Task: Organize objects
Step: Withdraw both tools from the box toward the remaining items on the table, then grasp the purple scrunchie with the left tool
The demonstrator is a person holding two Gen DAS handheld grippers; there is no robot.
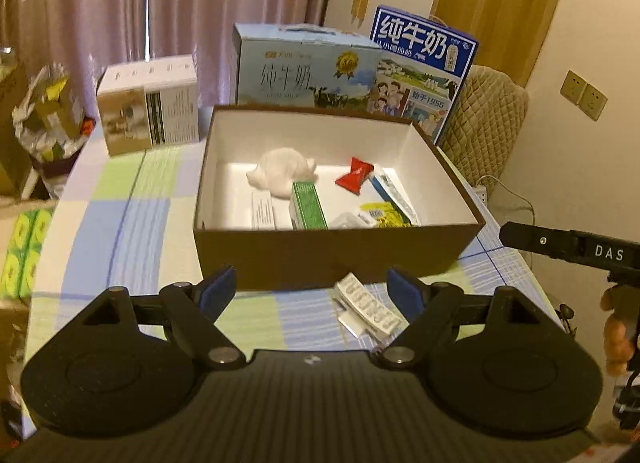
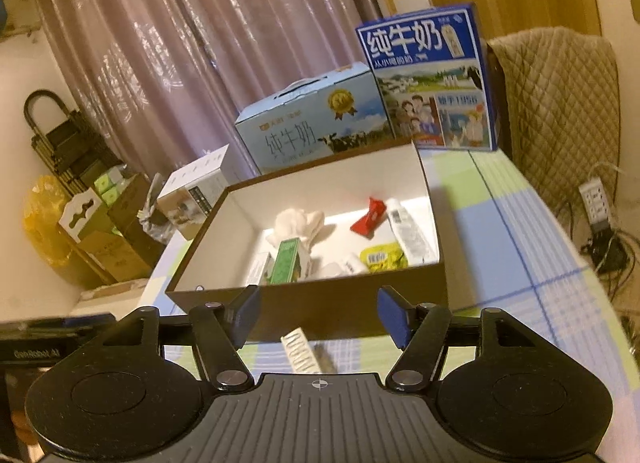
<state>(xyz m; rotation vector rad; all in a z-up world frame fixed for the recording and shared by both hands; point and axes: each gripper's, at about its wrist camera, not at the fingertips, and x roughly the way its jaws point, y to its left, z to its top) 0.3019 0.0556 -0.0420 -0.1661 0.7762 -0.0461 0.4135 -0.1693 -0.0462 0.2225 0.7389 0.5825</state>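
A brown box (image 1: 332, 255) (image 2: 316, 303) with a white inside stands on the checked tablecloth. In it lie a white cloth (image 1: 282, 172) (image 2: 298, 225), a green carton (image 1: 309, 207) (image 2: 285, 261), a red wrapper (image 1: 354, 177) (image 2: 370, 219), a yellow packet (image 1: 382, 215) (image 2: 382, 257) and a white tube (image 1: 394, 193) (image 2: 408, 231). A small white printed packet (image 1: 366, 305) (image 2: 302, 353) lies on the cloth in front of the box. My left gripper (image 1: 314, 293) is open, just left of that packet. My right gripper (image 2: 320, 317) is open above it.
Two milk cartons (image 1: 304, 67) (image 1: 424, 67) and a white box (image 1: 150, 107) stand behind the brown box. A quilted chair (image 1: 486, 111) is at the right, with a power strip (image 2: 596, 199) and cables on the floor. Bags and cardboard crowd the left.
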